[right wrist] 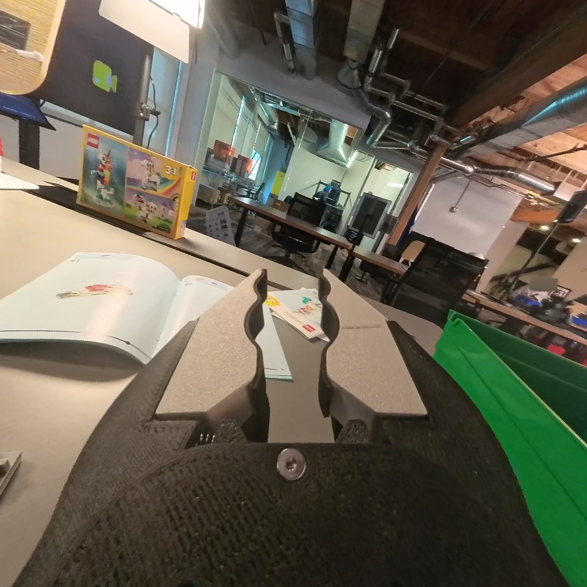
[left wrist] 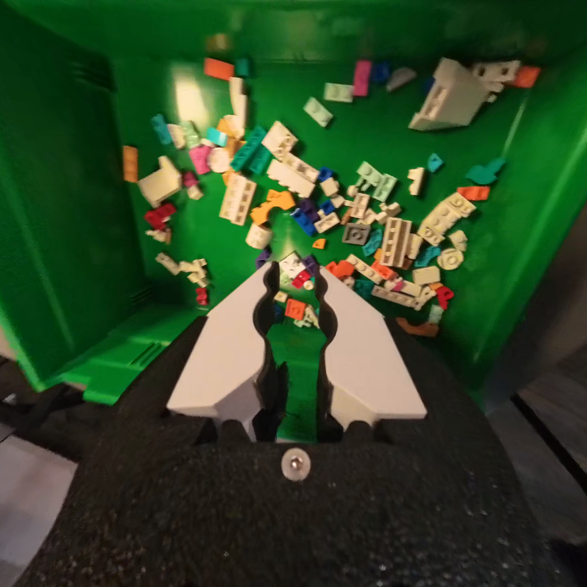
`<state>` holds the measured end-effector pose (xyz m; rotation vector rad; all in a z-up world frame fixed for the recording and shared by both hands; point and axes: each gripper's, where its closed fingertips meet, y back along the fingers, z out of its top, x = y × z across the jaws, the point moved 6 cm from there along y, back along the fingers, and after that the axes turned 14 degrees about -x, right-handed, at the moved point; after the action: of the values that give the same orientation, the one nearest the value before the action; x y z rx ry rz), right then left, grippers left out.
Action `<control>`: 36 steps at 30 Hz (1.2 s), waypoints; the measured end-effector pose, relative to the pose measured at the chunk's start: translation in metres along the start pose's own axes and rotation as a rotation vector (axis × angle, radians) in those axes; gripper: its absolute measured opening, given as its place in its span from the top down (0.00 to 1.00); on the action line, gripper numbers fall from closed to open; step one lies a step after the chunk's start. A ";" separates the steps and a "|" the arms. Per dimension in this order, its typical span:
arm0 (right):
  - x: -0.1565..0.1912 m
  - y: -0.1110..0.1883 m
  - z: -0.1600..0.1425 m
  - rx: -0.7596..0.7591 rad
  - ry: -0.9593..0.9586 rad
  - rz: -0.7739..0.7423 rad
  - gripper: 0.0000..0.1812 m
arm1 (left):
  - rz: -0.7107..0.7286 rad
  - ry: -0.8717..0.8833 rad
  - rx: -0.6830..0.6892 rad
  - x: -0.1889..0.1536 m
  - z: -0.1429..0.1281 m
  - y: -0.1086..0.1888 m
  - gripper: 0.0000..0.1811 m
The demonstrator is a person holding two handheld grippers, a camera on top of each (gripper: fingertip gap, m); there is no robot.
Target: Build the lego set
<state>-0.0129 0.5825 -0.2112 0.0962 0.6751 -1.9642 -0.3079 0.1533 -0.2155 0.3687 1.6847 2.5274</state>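
a: black textured body of left gripper (left wrist: 295, 270) nearest the lens, pale fingers (left wrist: 228, 346) beyond. jaws?
b: parted by a narrow gap, nothing between them. tips poised over green bin (left wrist: 63, 190), above a small cluster: white tile (left wrist: 290, 262), purple piece (left wrist: 309, 263), red piece (left wrist: 300, 280). contact with any of them: cannot tell, blurred.
a: contents of bin?
b: loose lego pieces (left wrist: 317, 197) scattered across the floor, mostly white, with teal, orange, pink, blue, red. large white assembly (left wrist: 451, 95) at far right corner. orange curved piece (left wrist: 273, 205) near centre. grey square plate (left wrist: 356, 234) right of centre.
a: right gripper (right wrist: 292, 279)?
b: lying low over grey table (right wrist: 63, 413), jaws narrowly apart, empty. pointing away from the bin, whose green wall (right wrist: 508, 397) sits just beside on the right.
a: remaining stock on table?
b: open instruction booklet (right wrist: 95, 298) to the left, partly behind the left finger. smaller leaflets (right wrist: 298, 311) seen between the fingertips. yellow set box (right wrist: 136, 184) upright, farther back on the left.
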 end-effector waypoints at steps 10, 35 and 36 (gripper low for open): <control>0.004 -0.003 -0.003 0.026 0.059 0.018 0.84 | -0.253 0.069 -0.016 -0.038 0.002 -0.019 0.92; 0.009 -0.003 -0.003 0.025 0.098 0.046 0.89 | 0.051 0.198 0.042 -0.003 -0.007 -0.022 0.78; 0.008 -0.003 -0.003 0.023 0.094 0.045 0.89 | 0.039 0.217 0.021 -0.007 -0.006 -0.018 0.77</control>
<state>-0.0199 0.5783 -0.2156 0.2174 0.7055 -1.9340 -0.3040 0.1540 -0.2354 0.1333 1.7926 2.6650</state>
